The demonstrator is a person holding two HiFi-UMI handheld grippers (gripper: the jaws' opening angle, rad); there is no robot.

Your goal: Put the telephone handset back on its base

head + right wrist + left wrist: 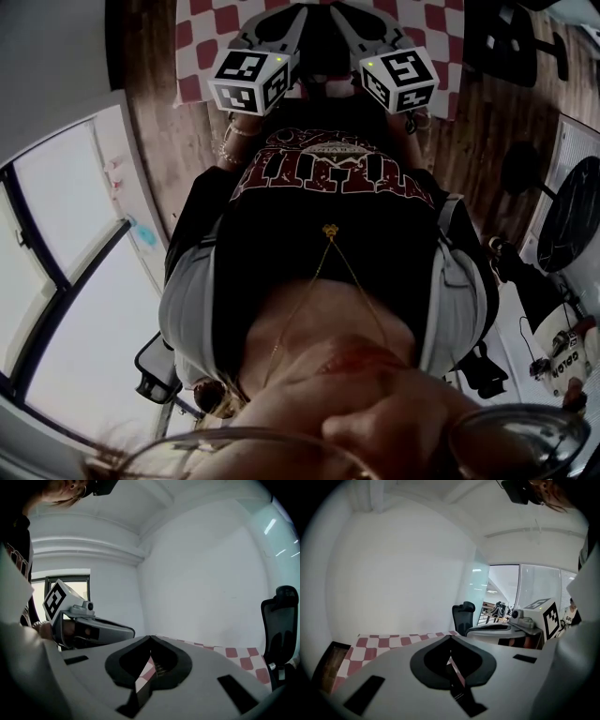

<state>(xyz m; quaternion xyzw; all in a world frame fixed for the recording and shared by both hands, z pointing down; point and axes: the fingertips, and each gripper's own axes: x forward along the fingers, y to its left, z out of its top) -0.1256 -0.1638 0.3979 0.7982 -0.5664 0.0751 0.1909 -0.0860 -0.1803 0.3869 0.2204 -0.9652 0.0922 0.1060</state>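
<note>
The table under the red-and-white checked tablecloth (214,37) ends just in front of the person's black T-shirt (328,216). At both sides of the cloth the wooden floor (178,131) is open. In the left gripper view the left edge of the cloth drops to this floor, and behind the table there is only a plain white wall (403,573). A black office chair (463,616) stands at the far right corner of the table, next to a glass partition (534,585).

The left gripper (450,637) and the right gripper (150,637) are held side by side above the near part of the cloth, close to each other but not touching. Their marker cubes (251,80) (398,78) are turned towards the person. The tips of the left gripper's jaws are pressed together and nothing is between them; only the checked cloth shows through the slit lower down. The right gripper's jaws also meet at the tips and pinch nothing.

No view shows the telephone handset or its base, so I cannot tell where they lie relative to the grippers. The part of the cloth that shows ahead of the jaws carries nothing.
</note>
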